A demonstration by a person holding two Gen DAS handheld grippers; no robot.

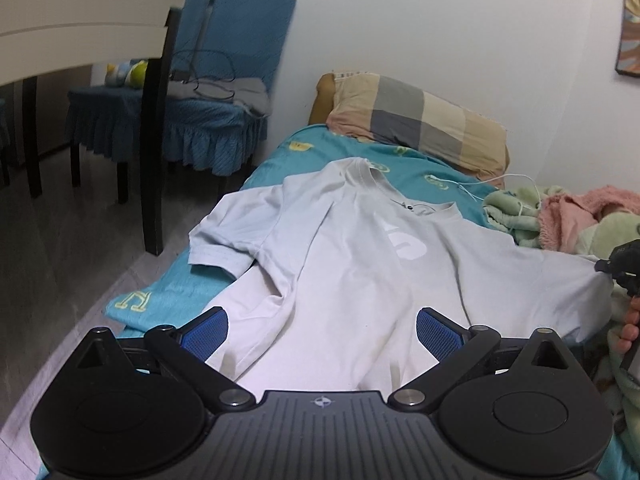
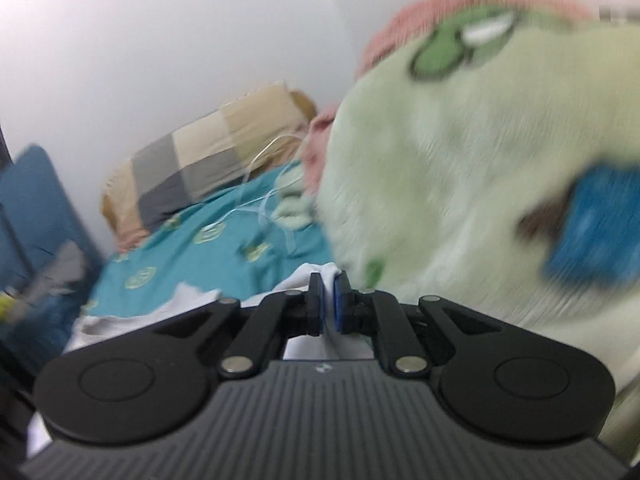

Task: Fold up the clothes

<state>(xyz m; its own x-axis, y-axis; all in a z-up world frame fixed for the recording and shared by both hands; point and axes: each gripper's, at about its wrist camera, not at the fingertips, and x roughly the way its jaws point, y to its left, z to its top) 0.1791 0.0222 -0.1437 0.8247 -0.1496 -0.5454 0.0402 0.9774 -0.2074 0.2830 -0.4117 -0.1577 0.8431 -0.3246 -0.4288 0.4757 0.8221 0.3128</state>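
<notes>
**Grey T-shirt spread on bed, one edge pinched**

- Pale grey T-shirt (image 1: pixel 340 264): lies across the middle of the left wrist view, collar toward the top of the frame, a white print on the chest, one sleeve folded out at centre left. It rests on a teal bedsheet (image 1: pixel 280 160).
- Left gripper (image 1: pixel 322 334): bottom centre of its view, jaws wide apart above the shirt's lower part, nothing between the blue pads (image 1: pixel 436 336).
- Right gripper (image 2: pixel 327 308): lower centre of its own blurred view, jaws closed narrow on a fold of the white-grey shirt fabric (image 2: pixel 326 276).
- Checked pillow (image 1: pixel 416 120): upper centre, against the wall.
- Green and pink fleece blanket (image 1: pixel 560 216): bunched at the right edge; fills the right of the right wrist view.
- Blue-covered chair (image 1: pixel 224 92): upper left, beside the bed.
</notes>
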